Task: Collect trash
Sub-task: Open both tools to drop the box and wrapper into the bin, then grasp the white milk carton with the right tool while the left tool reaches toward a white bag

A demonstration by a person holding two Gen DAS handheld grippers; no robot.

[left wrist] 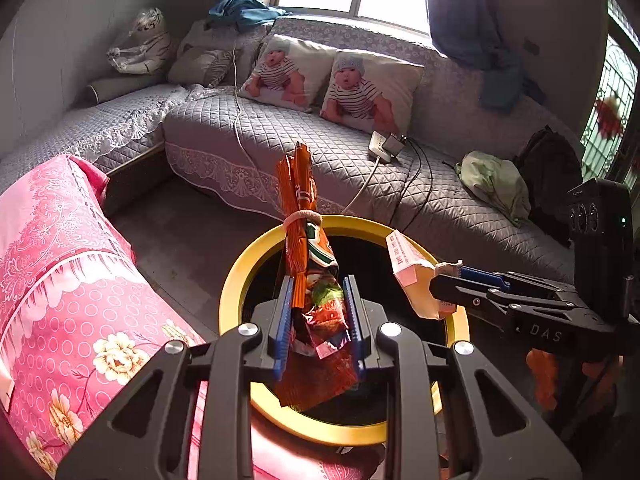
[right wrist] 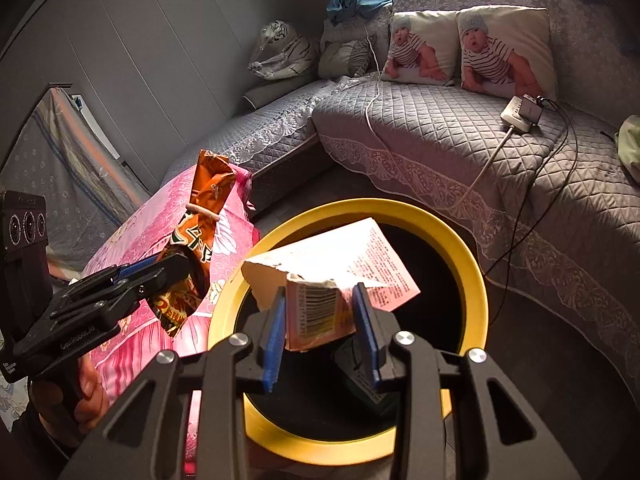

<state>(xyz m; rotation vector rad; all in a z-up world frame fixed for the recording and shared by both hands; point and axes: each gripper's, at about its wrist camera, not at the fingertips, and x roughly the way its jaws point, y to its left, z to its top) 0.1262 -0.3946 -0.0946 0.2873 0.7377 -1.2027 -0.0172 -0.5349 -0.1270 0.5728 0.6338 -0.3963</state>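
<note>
My left gripper is shut on an orange snack bag tied with a rubber band, held upright over the yellow-rimmed bin. The bag also shows in the right wrist view, with the left gripper beside the bin. My right gripper is shut on a torn pink-and-white paper packet above the bin's dark opening. The packet and right gripper show at the right in the left wrist view.
A pink floral cloth covers a surface left of the bin. A grey quilted sofa with two baby-print pillows, a power strip and cables lies behind. A dark green item lies inside the bin.
</note>
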